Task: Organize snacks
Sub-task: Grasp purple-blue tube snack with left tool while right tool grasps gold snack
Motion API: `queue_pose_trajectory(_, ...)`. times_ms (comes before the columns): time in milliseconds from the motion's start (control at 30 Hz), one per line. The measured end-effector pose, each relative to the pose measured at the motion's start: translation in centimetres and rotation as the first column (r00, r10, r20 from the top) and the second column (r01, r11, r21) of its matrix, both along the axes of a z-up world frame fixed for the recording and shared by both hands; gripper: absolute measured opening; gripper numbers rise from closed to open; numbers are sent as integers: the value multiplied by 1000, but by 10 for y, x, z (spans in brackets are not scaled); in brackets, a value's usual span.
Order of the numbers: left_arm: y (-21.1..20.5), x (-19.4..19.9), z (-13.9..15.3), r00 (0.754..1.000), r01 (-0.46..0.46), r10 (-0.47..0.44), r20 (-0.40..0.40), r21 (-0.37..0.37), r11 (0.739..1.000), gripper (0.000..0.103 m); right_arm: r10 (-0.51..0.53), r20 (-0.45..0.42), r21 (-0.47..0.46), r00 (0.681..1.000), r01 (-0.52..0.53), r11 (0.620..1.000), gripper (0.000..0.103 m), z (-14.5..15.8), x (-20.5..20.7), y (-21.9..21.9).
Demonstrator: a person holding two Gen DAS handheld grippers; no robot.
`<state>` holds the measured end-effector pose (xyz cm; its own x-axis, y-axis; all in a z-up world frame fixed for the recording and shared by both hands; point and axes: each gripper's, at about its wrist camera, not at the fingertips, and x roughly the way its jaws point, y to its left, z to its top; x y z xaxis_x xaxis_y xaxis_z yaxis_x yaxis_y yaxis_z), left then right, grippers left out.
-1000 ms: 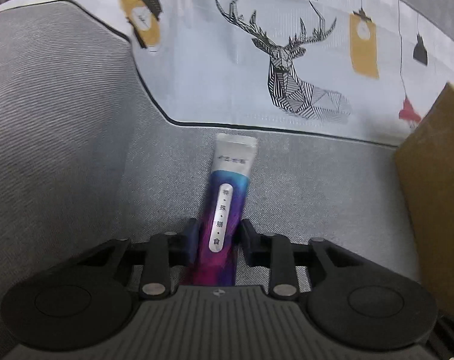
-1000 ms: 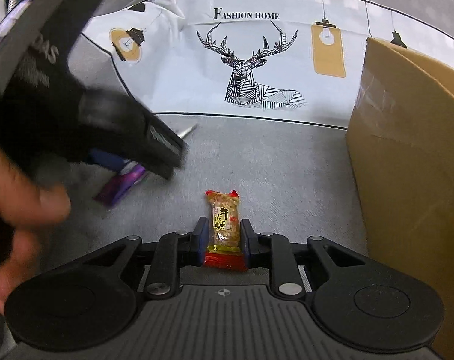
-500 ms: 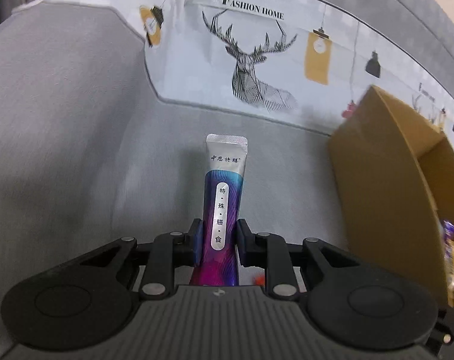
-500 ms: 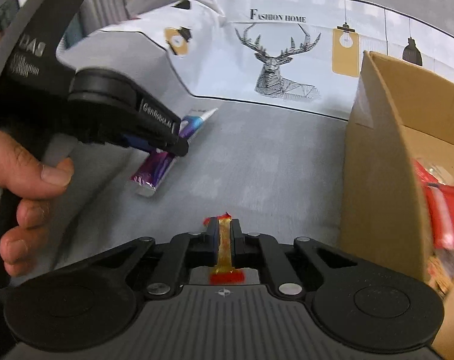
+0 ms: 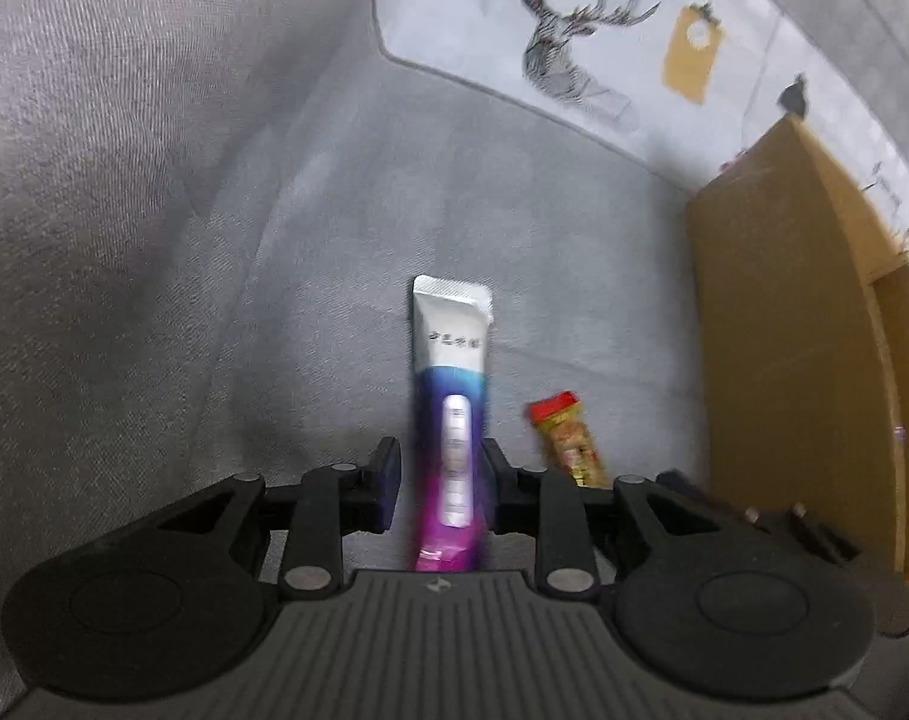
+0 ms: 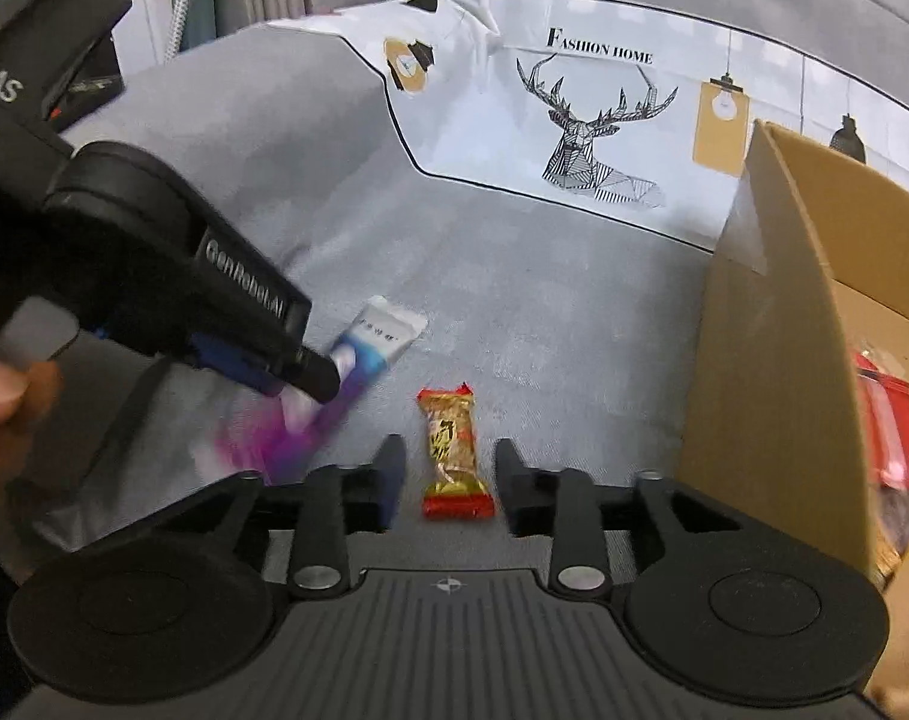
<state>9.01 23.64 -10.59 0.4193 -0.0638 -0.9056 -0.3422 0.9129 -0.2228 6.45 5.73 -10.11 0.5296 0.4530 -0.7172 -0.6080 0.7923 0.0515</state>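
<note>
candy bar: a small gold and red wrapped candy bar (image 6: 454, 450) lies between the fingers of the right gripper (image 6: 451, 474), a clear gap on each side, nothing pinching it. in the left wrist view it shows just right of the left claw (image 5: 568, 441).
purple tube: a purple, blue and white sachet tube (image 5: 451, 420) stands in the left gripper (image 5: 441, 483), white sealed end pointing away (its lower end is blurred). the left finger stands a little off it; at the right finger i cannot tell whether it touches.
right claw: fingers spread wide, gripping nothing.
left claw: fingers apart around the tube; i cannot tell if it has a real hold. seen from the right wrist view (image 6: 310, 372) it hangs over the cushion.
box: a cardboard box (image 6: 772, 324) stands to the right, near the candy bar, with red packets (image 6: 892, 426) inside.
surface: a grey sofa cushion (image 6: 514, 300).
behind: a white cloth with a deer print (image 6: 598, 138).
</note>
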Motion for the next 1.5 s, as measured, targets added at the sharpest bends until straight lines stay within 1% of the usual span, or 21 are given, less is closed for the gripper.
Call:
queue_pose_trajectory(133, 4, 0, -4, 1000, -7, 7, -15, -13, 1000, 31, -22, -34, -18, 999, 21, 1000, 40, -12, 16, 8)
queue_pose_trajectory(233, 1, 1, -3, 1000, 20, -20, -6, -7, 1000, 31, -39, -66, -17, 997, 38, 999, 40, -18, 23, 12)
queue_pose_trajectory(333, -6, 2, -4, 999, 50, -49, -16, 12, 999, 31, -22, -83, -34, 996, 19, 999, 40, -24, 26, 19)
queue_pose_trajectory(367, -8, 3, -5, 998, 58, -58, -22, 20, 998, 34, -19, -86, -40, 996, 15, 999, 40, -26, 27, 21)
queue_pose_trajectory(433, -13, 4, -7, 997, 70, -69, -31, 34, 997, 37, -12, -86, -55, 996, 8, 998, 35, -30, 27, 24)
queue_pose_trajectory(467, -13, 5, -8, 997, 71, -70, -32, 39, 997, 37, -12, -72, -59, 997, 8, 998, 24, -31, 26, 24)
queue_pose_trajectory(500, -14, 6, -9, 997, 71, -70, -33, 42, 997, 37, -9, -64, -63, 998, 5, 998, 22, -30, 26, 25)
queue_pose_trajectory(567, -15, 7, -9, 997, 66, -65, -36, 44, 997, 44, -16, -60, -54, 998, 13, 998, 21, -27, 24, 24)
queue_pose_trajectory(667, -17, 9, -10, 997, 71, -69, -40, 52, 996, 50, -67, -35, -57, 997, 65, 996, 21, -20, 21, 18)
queue_pose_trajectory(733, -21, 11, -11, 995, 86, -82, -50, 70, 994, 51, -86, -45, -61, 995, 83, 995, 21, -18, 21, 15)
queue_pose_trajectory(833, -29, 13, -12, 993, 113, -107, -58, 109, 988, 51, -86, -75, -103, 993, 78, 992, 21, -27, 22, 14)
queue_pose_trajectory(900, -34, 14, -13, 991, 127, -120, -63, 131, 983, 51, -92, -82, -99, 992, 84, 991, 21, -30, 24, 13)
queue_pose_trajectory(933, -35, 15, -13, 990, 134, -126, -64, 141, 981, 50, -91, -81, -101, 993, 82, 991, 21, -30, 25, 14)
queue_pose_trajectory(1000, -37, 14, -12, 989, 143, -133, -69, 165, 976, 44, -93, -85, -97, 992, 85, 992, 21, -30, 26, 14)
queue_pose_trajectory(1033, -37, 14, -11, 989, 144, -134, -67, 177, 974, 35, -95, -86, -96, 992, 87, 992, 21, -31, 26, 14)
queue_pose_trajectory(1067, -37, 14, -10, 989, 141, -132, -63, 182, 973, 31, -96, -86, -95, 992, 88, 992, 21, -31, 27, 14)
queue_pose_trajectory(1167, -34, 13, -7, 993, 119, -113, -43, 180, 976, 27, -95, -84, -92, 992, 87, 992, 21, -31, 25, 15)
queue_pose_trajectory(1500, -32, 10, 6, 996, 81, -85, 17, 184, 979, 25, -110, -25, -16, 994, 110, 994, 21, -13, 19, 7)
